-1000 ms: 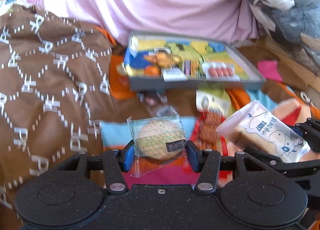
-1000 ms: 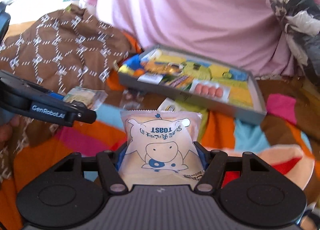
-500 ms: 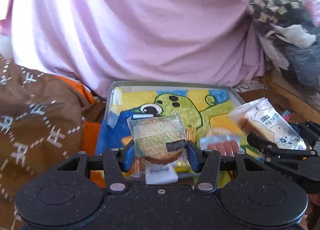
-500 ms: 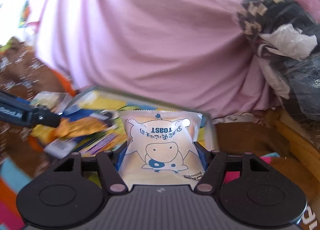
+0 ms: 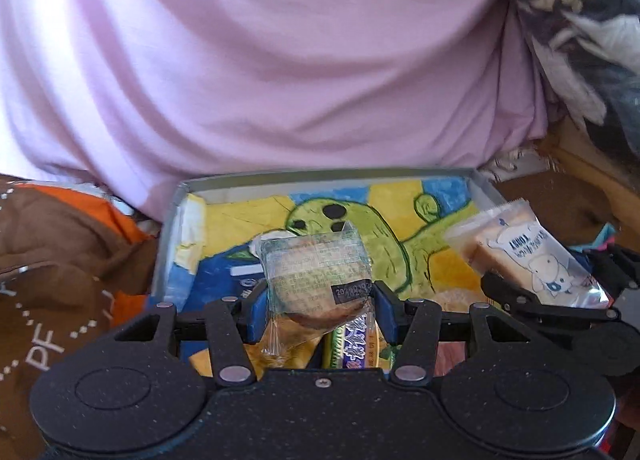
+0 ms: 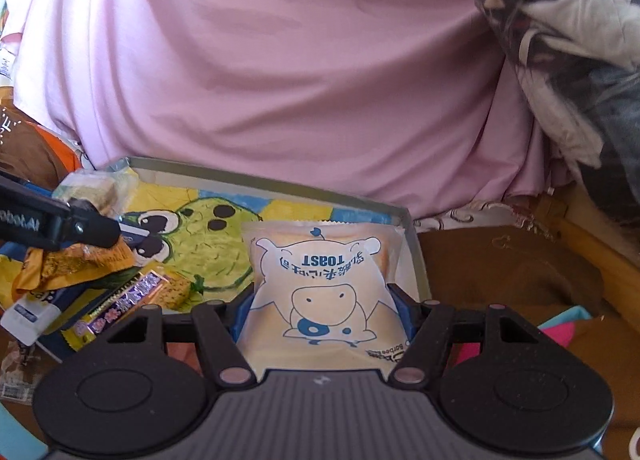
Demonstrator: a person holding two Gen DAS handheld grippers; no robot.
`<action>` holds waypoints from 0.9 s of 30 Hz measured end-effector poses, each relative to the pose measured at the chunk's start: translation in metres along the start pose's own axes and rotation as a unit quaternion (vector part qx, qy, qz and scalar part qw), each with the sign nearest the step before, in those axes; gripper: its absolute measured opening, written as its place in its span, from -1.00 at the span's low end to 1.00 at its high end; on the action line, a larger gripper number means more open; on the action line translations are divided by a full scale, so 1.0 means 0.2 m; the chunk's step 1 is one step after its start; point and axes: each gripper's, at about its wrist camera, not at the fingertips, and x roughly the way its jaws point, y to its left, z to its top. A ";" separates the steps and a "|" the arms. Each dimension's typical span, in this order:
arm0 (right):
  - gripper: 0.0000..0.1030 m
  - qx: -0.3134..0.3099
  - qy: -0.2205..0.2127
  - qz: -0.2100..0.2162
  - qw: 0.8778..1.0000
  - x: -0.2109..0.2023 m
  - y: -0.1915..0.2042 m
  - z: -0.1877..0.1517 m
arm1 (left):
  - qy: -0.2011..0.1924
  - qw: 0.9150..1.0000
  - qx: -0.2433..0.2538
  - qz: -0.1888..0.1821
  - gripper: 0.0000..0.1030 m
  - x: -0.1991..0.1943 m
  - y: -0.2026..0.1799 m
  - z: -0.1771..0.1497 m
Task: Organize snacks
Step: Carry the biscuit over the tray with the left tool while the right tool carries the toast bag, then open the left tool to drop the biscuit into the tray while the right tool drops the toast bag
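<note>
My left gripper (image 5: 318, 310) is shut on a round cake in a clear wrapper (image 5: 316, 272), held over the near part of the grey tray (image 5: 320, 175), whose floor shows a green cartoon drawing. My right gripper (image 6: 322, 314) is shut on a white toast packet (image 6: 320, 288) with a blue cartoon animal, above the tray's right half (image 6: 416, 260). The toast packet (image 5: 528, 256) also shows at the right of the left wrist view. The left gripper's finger (image 6: 80, 225) reaches in from the left of the right wrist view.
Several snacks lie in the tray's near left part: an orange packet (image 6: 72, 264), a purple-wrapped bar (image 6: 124, 300), a white and blue tube (image 6: 36, 310). A pink cloth (image 6: 280, 59) rises behind the tray. Brown patterned fabric (image 5: 48, 280) lies left, a dark checked bundle (image 6: 560, 39) right.
Both grippers have carried their snacks forward from the bedspread to above the tray. The tray now fills the lower middle of both views.
</note>
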 end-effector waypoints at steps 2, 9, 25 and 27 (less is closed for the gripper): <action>0.36 0.004 0.002 0.004 1.000 0.01 0.00 -0.01 | 0.008 1.000 0.019 0.000 0.05 0.03 -0.03 -0.01; 0.51 -0.001 -0.012 0.006 1.000 0.00 0.00 -0.03 | 0.034 0.999 0.019 -0.006 0.14 0.10 -0.06 -0.04; 1.00 -0.012 -0.070 -0.035 0.997 -0.25 -0.02 0.02 | -0.032 0.996 -0.080 0.014 0.89 -0.17 0.04 0.01; 1.00 -0.010 -0.076 -0.034 0.996 -0.32 -0.02 0.01 | -0.037 0.996 -0.085 0.012 0.92 -0.23 0.05 -0.01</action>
